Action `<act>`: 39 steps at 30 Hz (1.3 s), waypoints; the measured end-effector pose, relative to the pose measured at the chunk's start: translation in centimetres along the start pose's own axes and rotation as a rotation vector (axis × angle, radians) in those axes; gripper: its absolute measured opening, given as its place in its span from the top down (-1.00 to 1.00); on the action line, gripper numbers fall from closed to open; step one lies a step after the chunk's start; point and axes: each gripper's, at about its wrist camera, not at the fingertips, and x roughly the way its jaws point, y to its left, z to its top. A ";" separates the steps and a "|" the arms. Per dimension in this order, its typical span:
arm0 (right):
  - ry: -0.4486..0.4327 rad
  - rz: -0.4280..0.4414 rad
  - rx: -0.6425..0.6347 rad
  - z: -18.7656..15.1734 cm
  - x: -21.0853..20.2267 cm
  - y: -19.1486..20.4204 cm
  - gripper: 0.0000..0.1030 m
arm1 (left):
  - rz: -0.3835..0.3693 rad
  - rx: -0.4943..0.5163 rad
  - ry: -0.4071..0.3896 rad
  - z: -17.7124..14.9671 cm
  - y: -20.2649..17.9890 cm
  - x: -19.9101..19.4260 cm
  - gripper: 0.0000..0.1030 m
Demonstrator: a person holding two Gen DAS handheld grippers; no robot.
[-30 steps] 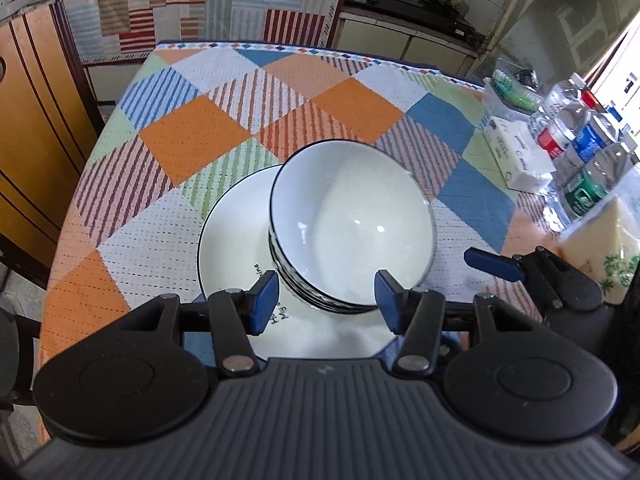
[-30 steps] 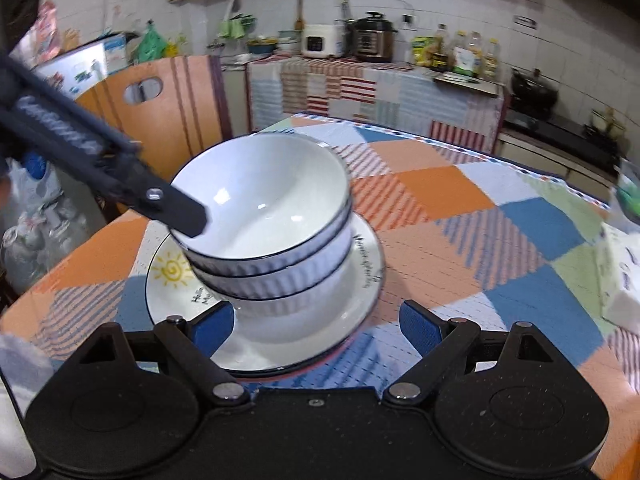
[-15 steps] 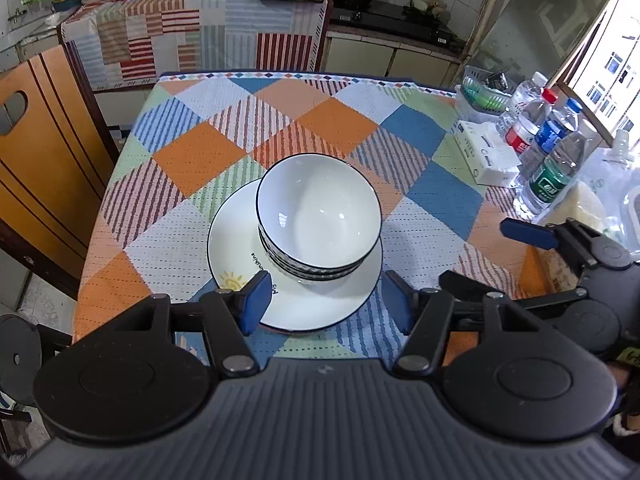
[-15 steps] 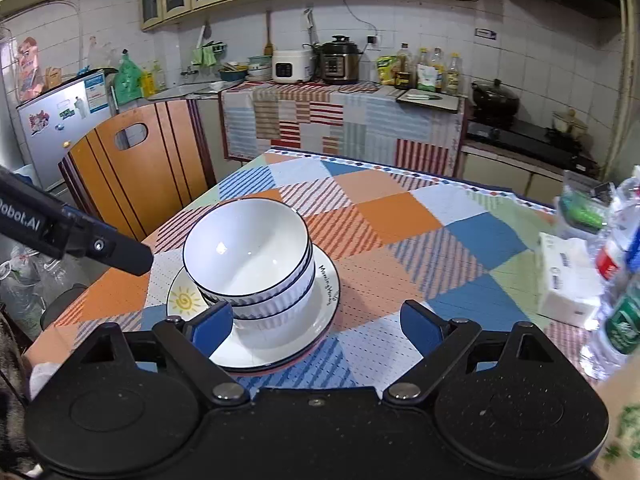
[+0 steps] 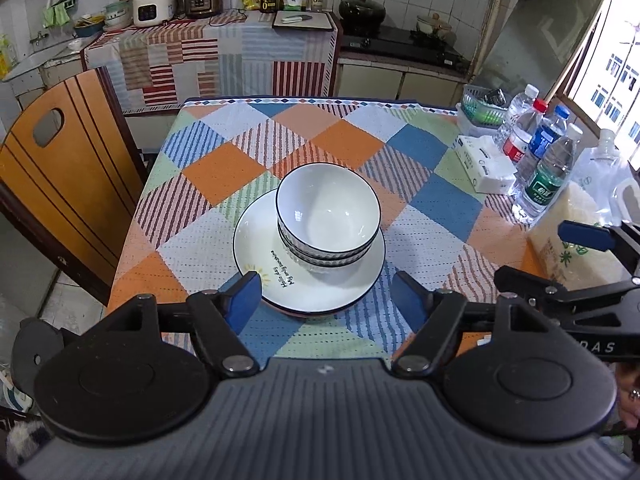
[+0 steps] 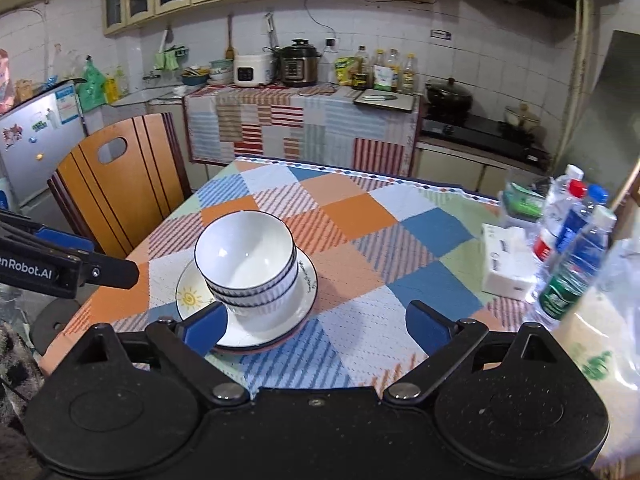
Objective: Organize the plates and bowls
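Left gripper (image 5: 326, 298) fingers spread wide, holding nothing, touching nothing. Right gripper (image 6: 318, 322) likewise wide apart, empty. Stacked bowls (image 5: 328, 216) nested on plates (image 5: 260, 248), apparently two plates. Stack sits near table's (image 5: 432, 204) front edge. Bare cloth behind; bottles (image 5: 548, 176) and tissue pack (image 5: 484, 164) along right edge.

Checked-cloth table (image 5: 248, 168): plate stack (image 5: 256, 248), tissue pack (image 5: 484, 164), bottles (image 5: 548, 176)
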 end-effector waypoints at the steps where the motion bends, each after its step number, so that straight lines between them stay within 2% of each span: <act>1: -0.006 -0.014 0.003 0.0 -0.4 0.1 -0.90 | 0.007 0.001 -0.004 -0.2 0.0 -0.2 -0.42; 4: -0.037 -0.040 0.053 -0.4 -1.6 0.1 -0.90 | 0.030 0.015 -0.011 -0.9 -0.3 -0.6 -0.44; 8: -0.002 -0.070 0.110 -0.6 -2.2 -0.1 -0.90 | 0.044 0.011 -0.020 -1.8 -0.2 -1.0 -0.49; 13: 0.036 -0.112 0.125 -1.2 -2.5 0.4 -0.90 | 0.067 0.017 -0.036 -2.7 -0.2 -0.9 -0.68; 17: 0.049 -0.133 0.153 -1.6 -2.9 0.6 -0.90 | 0.066 0.023 -0.033 -3.2 -0.4 -0.6 -0.71; 19: 0.054 -0.141 0.160 -1.8 -3.0 0.8 -0.90 | 0.066 0.022 -0.038 -3.5 -0.4 -0.6 -0.87; 21: 0.058 -0.151 0.147 -1.9 -3.0 1.1 -0.90 | 0.073 0.030 -0.040 -3.5 -0.5 -0.6 -0.91; 25: 0.057 -0.142 0.159 -2.1 -3.3 0.9 -0.90 | 0.077 0.062 -0.032 -3.6 -0.7 -0.9 -0.91; 28: 0.060 -0.163 0.154 -2.1 -3.4 1.0 -0.90 | 0.077 0.063 -0.017 -3.5 -0.6 -1.0 -0.92; 32: 0.064 -0.148 0.158 -2.1 -3.4 0.7 -0.90 | 0.099 0.053 0.009 -3.6 -0.6 -0.6 -0.92; 39: 0.072 -0.153 0.147 -2.1 -3.5 0.7 -0.90 | 0.107 0.033 -0.010 -4.0 -0.7 -0.5 -0.92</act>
